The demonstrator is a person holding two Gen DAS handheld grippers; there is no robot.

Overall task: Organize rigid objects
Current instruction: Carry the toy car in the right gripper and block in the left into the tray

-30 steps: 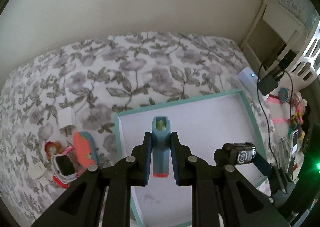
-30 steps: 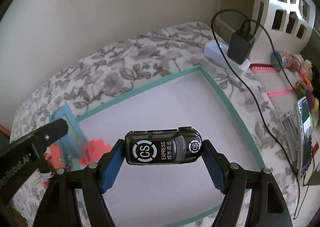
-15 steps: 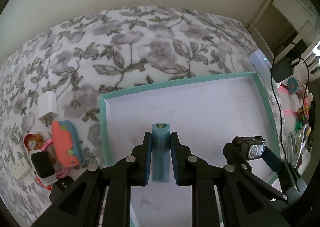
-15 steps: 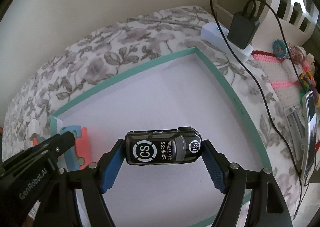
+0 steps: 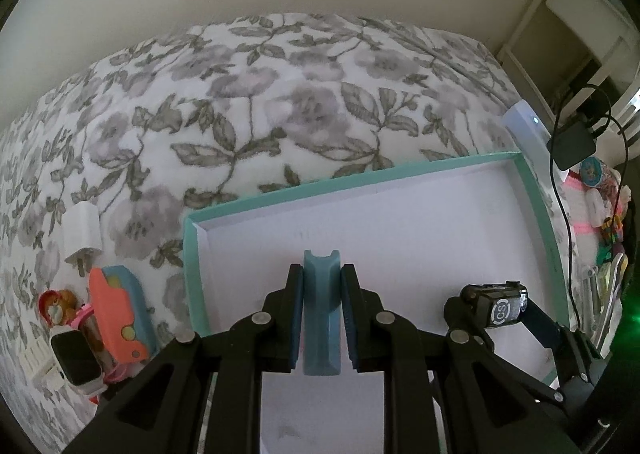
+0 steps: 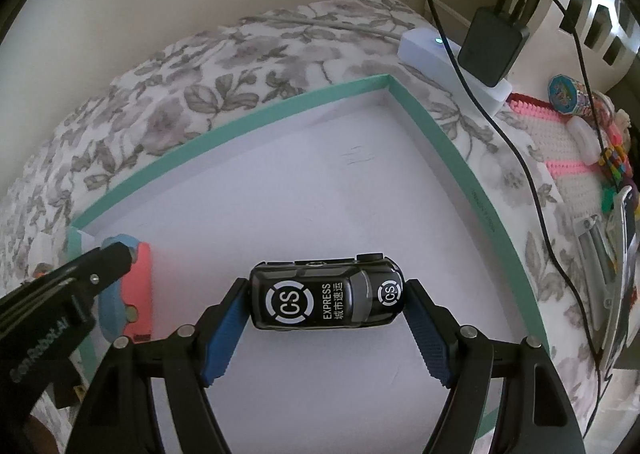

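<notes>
While both grippers hang over the teal-rimmed tray [image 5: 400,168], left gripper [image 5: 322,318] clamps a blue-and-coral toy [image 5: 322,294], right gripper [image 6: 326,304] a black toy car [image 6: 326,296]; next, lower and release inside.

my left gripper [image 5: 322,314]: chunky matte black plastic, triangle cutouts in the arms | silver round screws at the linkage joints | dark blue ribbed pads [image 5: 295,318] on the fingers | my right gripper [image 6: 325,330]: same black frame, same silver screws, brighter blue ridged pads [image 6: 224,338] | whitish "GenRobot.AI" lettering on the left one's side
</notes>
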